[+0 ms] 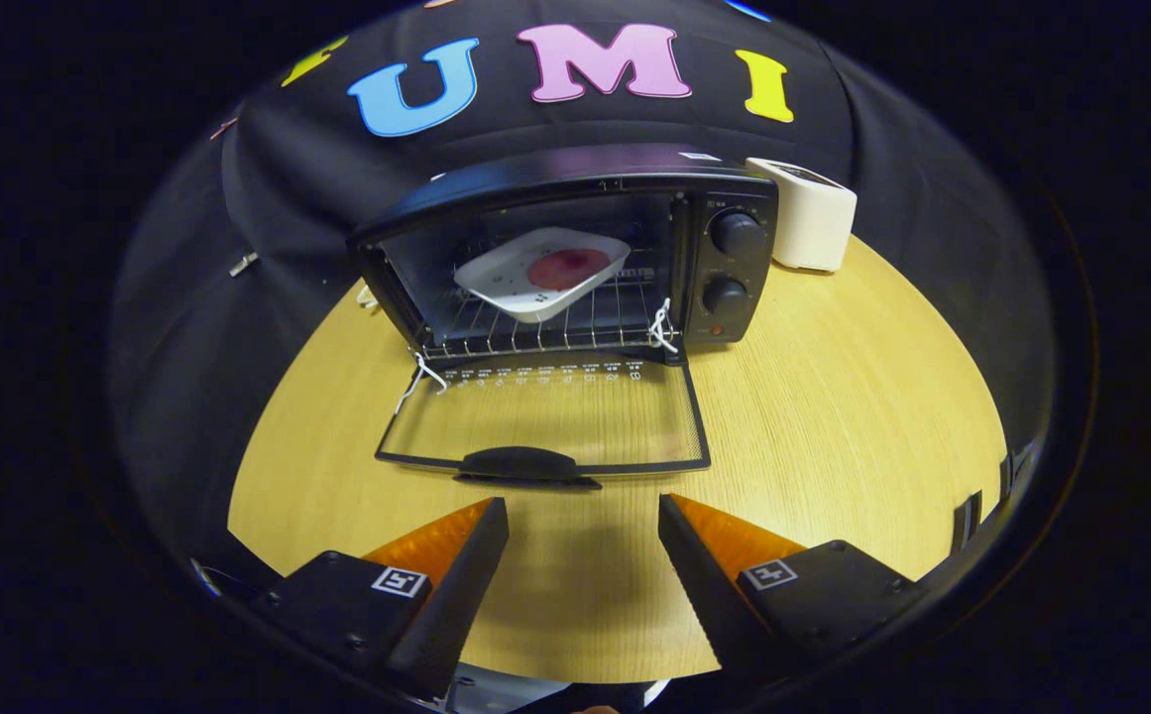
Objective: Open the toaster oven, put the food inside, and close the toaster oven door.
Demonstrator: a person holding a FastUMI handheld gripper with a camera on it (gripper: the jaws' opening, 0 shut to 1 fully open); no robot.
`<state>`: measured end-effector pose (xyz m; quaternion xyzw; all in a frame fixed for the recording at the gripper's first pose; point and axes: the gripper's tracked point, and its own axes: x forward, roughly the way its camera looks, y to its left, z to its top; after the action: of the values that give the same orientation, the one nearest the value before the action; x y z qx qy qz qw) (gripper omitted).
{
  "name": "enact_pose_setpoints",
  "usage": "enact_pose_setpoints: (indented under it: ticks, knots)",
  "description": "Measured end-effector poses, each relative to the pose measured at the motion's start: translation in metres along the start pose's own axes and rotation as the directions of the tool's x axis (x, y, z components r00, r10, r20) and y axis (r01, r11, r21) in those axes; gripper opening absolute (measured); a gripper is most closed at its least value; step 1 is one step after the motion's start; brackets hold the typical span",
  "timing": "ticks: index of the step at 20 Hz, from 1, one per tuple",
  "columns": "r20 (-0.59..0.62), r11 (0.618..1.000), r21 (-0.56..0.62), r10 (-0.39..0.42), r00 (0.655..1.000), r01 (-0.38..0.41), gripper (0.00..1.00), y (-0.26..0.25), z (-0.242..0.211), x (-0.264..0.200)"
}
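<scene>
We see the toaster oven [575, 258] standing on the wooden surface [833, 416], well beyond the fingers; it is a black box with a rounded top, and its door [545, 421] is fully open, lying flat on the surface toward us. The door is a thin black frame with a glass pane; the wood shows through the glass, a row of small white marks runs along the hinge side, and a dark handle [523, 464] sits in the middle of the near edge. White strings [662, 325] hang at both hinge corners.

Inside the oven, on the wire rack [535, 332], we see a white tray [540, 273]; it is a little tilted, and on it lies the food [569, 267], a flat round piece of dark red colour. At the right of the oven's front there are two black knobs [737, 234], one above the other; below them a small red spot is visible.

The claw [583, 511] is open and it holds nothing; its two fingers, black with orange on the outer sides, stand well apart just before the door's handle, and they touch nothing. Behind the oven, at its right, a white box-like device [811, 216] stands on the surface.
</scene>
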<state>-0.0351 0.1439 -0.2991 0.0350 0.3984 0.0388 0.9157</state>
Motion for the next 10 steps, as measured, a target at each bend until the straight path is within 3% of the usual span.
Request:
enact_pose_setpoints:
  ticks: [4, 10]
  knots:
    - [-0.025, 0.993, -0.115, -0.035, 0.999, 0.032, 0.99, 0.006, -0.016, 0.018]
    - [-0.087, 0.994, -0.065, -0.091, 0.992, 0.086, 0.99, 0.015, -0.032, 0.047]
